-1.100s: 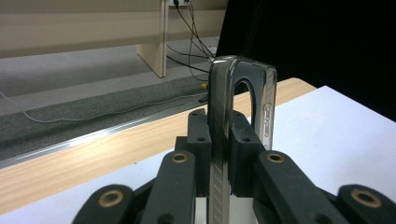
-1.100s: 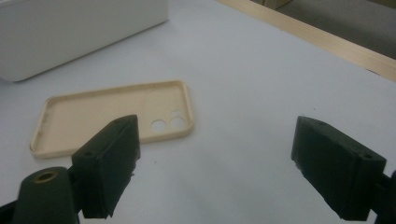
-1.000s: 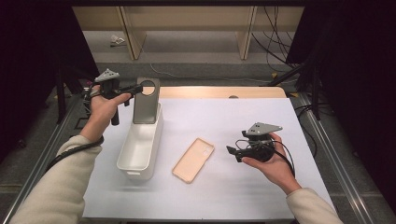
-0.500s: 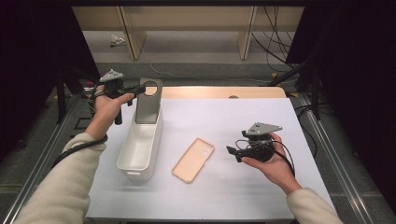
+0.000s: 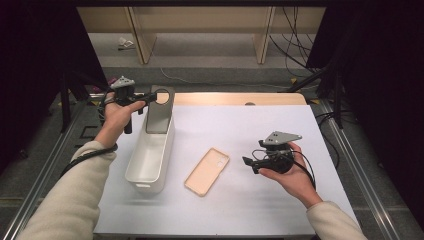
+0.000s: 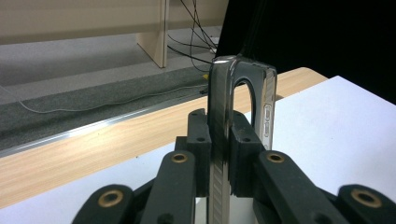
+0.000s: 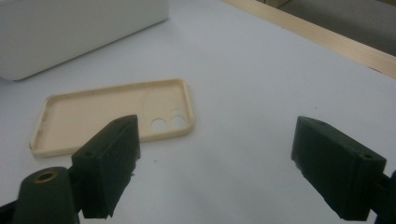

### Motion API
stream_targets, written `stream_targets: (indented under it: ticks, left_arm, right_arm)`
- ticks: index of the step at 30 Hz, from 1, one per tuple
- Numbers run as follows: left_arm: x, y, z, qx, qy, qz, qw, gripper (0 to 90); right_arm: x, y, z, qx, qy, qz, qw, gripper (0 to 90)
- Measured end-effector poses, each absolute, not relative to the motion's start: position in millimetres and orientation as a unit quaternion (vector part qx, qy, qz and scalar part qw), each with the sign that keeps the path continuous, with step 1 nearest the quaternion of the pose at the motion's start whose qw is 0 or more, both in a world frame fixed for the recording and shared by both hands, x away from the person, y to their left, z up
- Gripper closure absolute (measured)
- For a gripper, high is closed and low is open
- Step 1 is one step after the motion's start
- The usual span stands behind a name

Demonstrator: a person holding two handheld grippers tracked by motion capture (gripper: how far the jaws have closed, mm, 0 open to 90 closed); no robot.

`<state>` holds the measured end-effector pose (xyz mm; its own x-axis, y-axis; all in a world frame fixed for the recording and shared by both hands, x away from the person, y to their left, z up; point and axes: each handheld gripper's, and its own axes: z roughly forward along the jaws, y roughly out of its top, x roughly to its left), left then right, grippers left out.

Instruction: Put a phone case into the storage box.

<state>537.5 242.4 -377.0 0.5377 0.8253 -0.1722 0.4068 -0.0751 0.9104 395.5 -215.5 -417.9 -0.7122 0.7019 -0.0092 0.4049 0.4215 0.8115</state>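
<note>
A grey phone case [image 5: 160,116] stands upright over the far end of a long white bin [image 5: 142,187]. My left gripper [image 5: 149,96] is shut on its top edge beside the camera cutout. In the left gripper view the case [image 6: 223,88] is edge-on between the pads of that gripper [image 6: 219,135]. A beige phone case [image 5: 207,171] lies hollow side up on the white mat, right of the bin. My right gripper [image 5: 250,165] hovers just right of it, open and holding nothing. Through its wide jaws [image 7: 224,154] I see the beige case [image 7: 93,114] and the bin's wall [image 7: 70,28].
The white mat [image 5: 280,210] covers most of the table, with a wooden strip [image 5: 240,98] along the far edge. Metal rails [image 5: 350,155] run down both sides. Cables [image 5: 295,30] lie on the floor beyond the table.
My left gripper has edged slightly to the right with the grey case. The right gripper and the beige case have not moved.
</note>
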Motion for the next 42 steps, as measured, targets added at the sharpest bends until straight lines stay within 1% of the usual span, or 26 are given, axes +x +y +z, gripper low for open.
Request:
stream_targets:
  ticks: [30, 42]
  left_arm:
    - [548.5, 243.3, -397.9, 0.717, 0.450, 0.199, 0.493, 80.5]
    - [549.8, 246.6, -403.4, 0.712, 0.468, 0.198, 0.485, 79.8]
  right_arm:
    - [396.0, -214.6, -418.7, 0.334, 0.825, 0.421, 0.173, 16.3]
    - [395.9, -214.1, -418.7, 0.334, 0.826, 0.421, 0.171, 16.3]
